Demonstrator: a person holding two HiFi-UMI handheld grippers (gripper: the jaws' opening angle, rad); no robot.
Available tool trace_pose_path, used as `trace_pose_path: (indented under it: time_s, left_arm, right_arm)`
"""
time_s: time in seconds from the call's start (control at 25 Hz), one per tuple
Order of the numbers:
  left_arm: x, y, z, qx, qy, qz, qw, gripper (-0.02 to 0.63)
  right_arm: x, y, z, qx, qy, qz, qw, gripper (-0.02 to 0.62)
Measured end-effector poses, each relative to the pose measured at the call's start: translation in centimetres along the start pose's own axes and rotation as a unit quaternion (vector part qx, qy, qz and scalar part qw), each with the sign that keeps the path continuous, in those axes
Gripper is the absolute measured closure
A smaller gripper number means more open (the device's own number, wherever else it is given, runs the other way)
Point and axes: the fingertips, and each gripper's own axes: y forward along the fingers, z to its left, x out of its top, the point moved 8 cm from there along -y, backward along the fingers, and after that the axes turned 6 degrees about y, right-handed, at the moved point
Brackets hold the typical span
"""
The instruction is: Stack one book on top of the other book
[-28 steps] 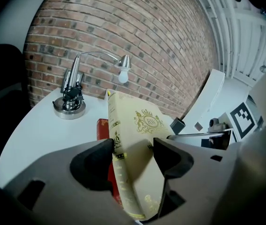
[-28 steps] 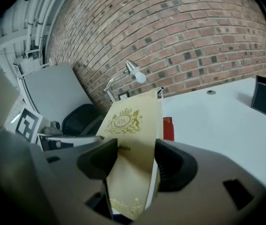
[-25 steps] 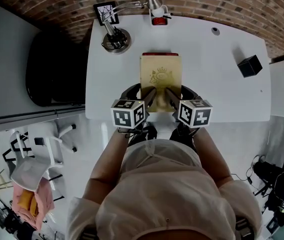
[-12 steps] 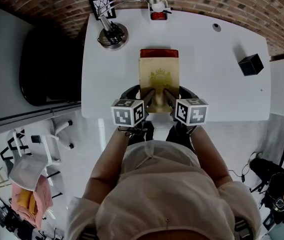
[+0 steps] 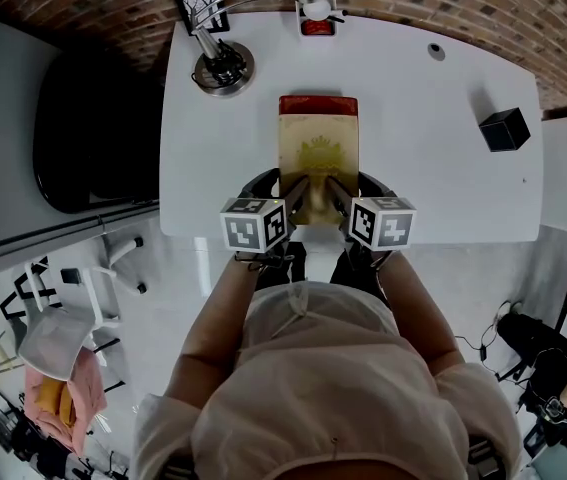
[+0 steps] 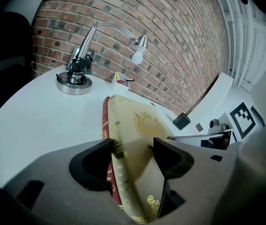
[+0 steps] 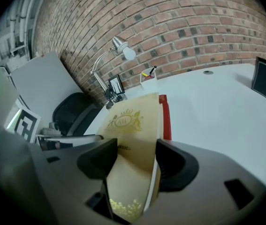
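At the tabletop's (image 5: 433,158) near edge, the left gripper (image 6: 133,149) and right gripper (image 7: 135,151) each clamp their jaws on the near end of a cream book (image 5: 318,158). It covers a red book (image 5: 318,105), whose far edge shows beyond. A desk lamp (image 5: 225,68) stands at the far left corner.

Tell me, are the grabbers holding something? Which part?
Yes. The left gripper and the right gripper both clamp the cream book by its near end, one at each corner.

More of the red book (image 5: 318,105) now shows beyond the cream book (image 5: 318,158)'s far edge. The right tool (image 5: 335,195) sits slightly further left.
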Motion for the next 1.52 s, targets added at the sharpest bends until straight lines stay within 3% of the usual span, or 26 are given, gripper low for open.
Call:
trace_pose_path:
  time_s: [0.36,0.64,0.8,0.84,0.92,1.0,1.2,1.52]
  left_arm:
    - [0.5,-0.5,-0.3,-0.001,0.021,0.001,0.9998,0.327]
    - [3.1,-2.7,-1.3,0.000,0.069,-0.053,0.9962,0.334]
    - [4.8,-4.6,-2.2,0.010,0.080,-0.100,0.9917,0.469]
    - [5.2,-4.9,-2.5,0.008,0.085,-0.107,0.9906,0.476]
    - [5.9,-5.4,-3.2,0.000,0.094,-0.117,0.9886,0.477]
    - [6.7,-6.1,-3.7,-0.004,0.101,-0.131,0.9862,0.524]
    - [8.4,-8.1,-5.2,-0.006,0.133,-0.174,0.9757,0.565]
    - [11.7,-12.2,-8.0,-0.017,0.183,-0.276,0.9433,0.572]
  right_arm:
    - [0.7,-0.5,0.6,-0.027,-0.043,-0.009,0.999,0.337]
    - [1.4,-2.7,0.8,-0.059,-0.033,-0.051,0.996,0.337]
    - [2.5,-4.7,1.9,-0.058,-0.065,-0.091,0.992,0.341]
    - [2.9,-5.3,2.3,-0.058,-0.076,-0.101,0.990,0.356]
    - [3.6,-6.3,3.2,-0.059,-0.096,-0.123,0.986,0.499]
    - [4.3,-7.0,4.3,-0.054,-0.113,-0.140,0.982,0.531]
    - [5.5,-8.8,7.8,-0.040,-0.187,-0.189,0.963,0.555]
    - [6.6,-12.0,10.9,-0.005,-0.204,-0.279,0.938,0.566]
